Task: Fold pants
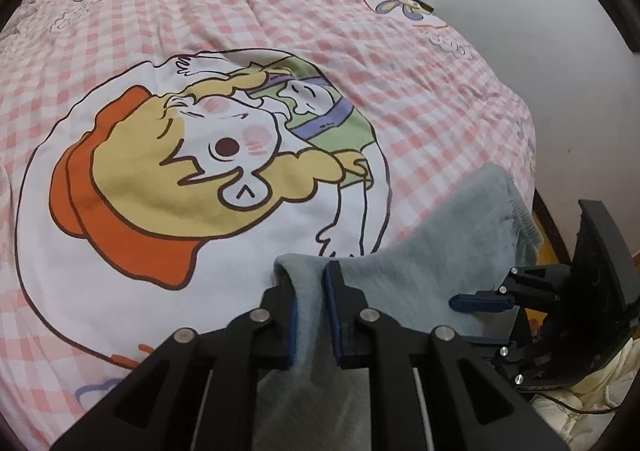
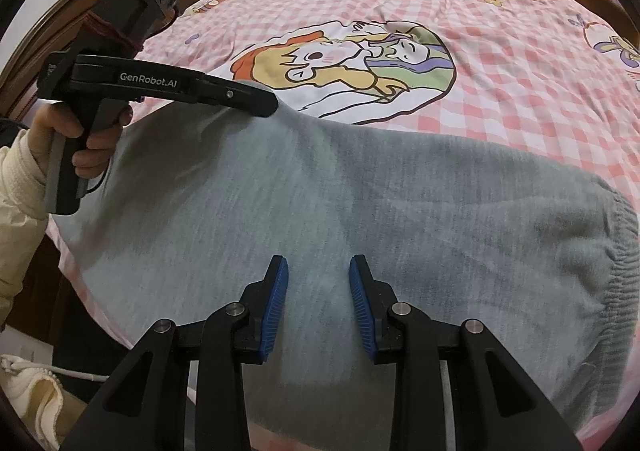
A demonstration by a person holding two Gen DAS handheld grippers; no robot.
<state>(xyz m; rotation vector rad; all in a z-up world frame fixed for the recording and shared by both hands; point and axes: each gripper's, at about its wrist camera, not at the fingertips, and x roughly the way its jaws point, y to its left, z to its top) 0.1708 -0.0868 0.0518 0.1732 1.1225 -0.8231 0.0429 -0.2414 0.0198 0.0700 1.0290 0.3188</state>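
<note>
The grey pants (image 2: 360, 203) lie on the near part of the bed (image 2: 500, 63), over the pink checked cover. Their long axis runs from left to right across the right wrist view, and the elastic waistband (image 2: 616, 251) is at the right end.

The left gripper (image 1: 310, 303) has its jaws almost closed on a raised ridge of the grey cloth at the far left edge of the pants, and the fabric passes between the blue pads. In the right wrist view this same gripper is seen at the far left, held by a hand (image 2: 80, 131) in a cream sleeve.

The right gripper (image 2: 319, 283) stands over the near middle of the pants. Its jaws are partly open, with flat cloth under and between them, but I see no pinch, so it holds nothing yet.

I judge that the coming fold depends on the left end: it is the gripped one and must travel along the long axis toward the waistband.
</note>
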